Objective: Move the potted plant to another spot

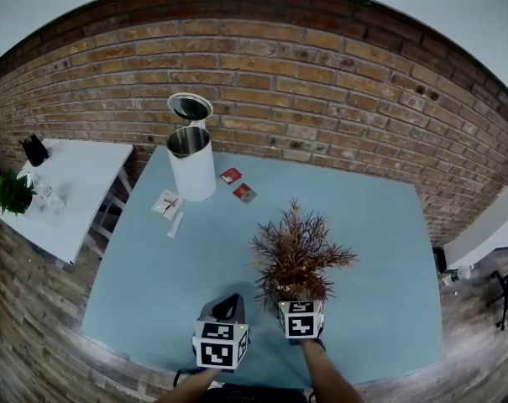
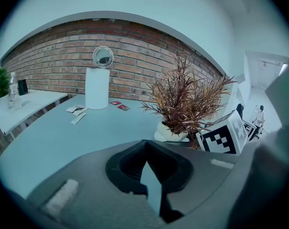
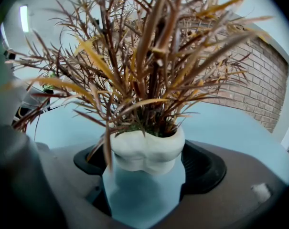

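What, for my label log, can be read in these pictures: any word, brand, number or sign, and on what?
No readable text anywhere.
Red packets: print too small.
White packets: print blurred.
Marker cubes: black-and-white squares only, no letters.
Bottle: label too small.

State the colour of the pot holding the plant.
Cream-white pot, clearest in the right gripper view.

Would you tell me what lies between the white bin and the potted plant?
Two small red packets lie there, nearer the white bin than the potted plant; the head view shows it.
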### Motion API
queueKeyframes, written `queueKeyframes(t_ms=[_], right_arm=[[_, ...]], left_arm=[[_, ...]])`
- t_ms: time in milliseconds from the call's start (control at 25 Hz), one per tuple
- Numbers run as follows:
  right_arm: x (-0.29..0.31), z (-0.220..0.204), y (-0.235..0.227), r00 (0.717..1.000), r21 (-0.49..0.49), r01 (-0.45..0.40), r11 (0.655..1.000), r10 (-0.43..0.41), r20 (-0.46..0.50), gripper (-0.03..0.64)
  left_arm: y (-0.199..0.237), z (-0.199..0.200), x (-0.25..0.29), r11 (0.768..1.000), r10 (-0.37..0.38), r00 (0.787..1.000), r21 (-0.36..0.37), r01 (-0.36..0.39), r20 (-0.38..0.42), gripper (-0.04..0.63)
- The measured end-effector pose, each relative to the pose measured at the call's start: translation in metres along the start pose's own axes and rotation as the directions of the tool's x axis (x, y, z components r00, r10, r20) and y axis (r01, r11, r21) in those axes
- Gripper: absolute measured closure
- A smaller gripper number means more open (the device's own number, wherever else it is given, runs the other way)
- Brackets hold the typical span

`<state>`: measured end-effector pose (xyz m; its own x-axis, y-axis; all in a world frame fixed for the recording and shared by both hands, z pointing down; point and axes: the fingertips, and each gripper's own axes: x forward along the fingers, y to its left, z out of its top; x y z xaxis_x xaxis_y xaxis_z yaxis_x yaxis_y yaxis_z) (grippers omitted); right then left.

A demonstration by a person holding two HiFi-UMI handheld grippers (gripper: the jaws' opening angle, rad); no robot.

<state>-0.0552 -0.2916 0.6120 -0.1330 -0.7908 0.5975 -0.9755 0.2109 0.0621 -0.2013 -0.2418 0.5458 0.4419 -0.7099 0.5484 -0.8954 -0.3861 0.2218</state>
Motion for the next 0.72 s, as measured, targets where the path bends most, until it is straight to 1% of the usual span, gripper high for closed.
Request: queueKeyframes(t_ms=[720], right_arm=[[0.008,0.006,0.053,1.0,-0.003,-0.015,1.0,0.015,-0.002,0.16]], left_arm=[[0.045,-0.007,-0.021,1.0,-0.006,1.0,-0.013,0.006,0.009,0.598]])
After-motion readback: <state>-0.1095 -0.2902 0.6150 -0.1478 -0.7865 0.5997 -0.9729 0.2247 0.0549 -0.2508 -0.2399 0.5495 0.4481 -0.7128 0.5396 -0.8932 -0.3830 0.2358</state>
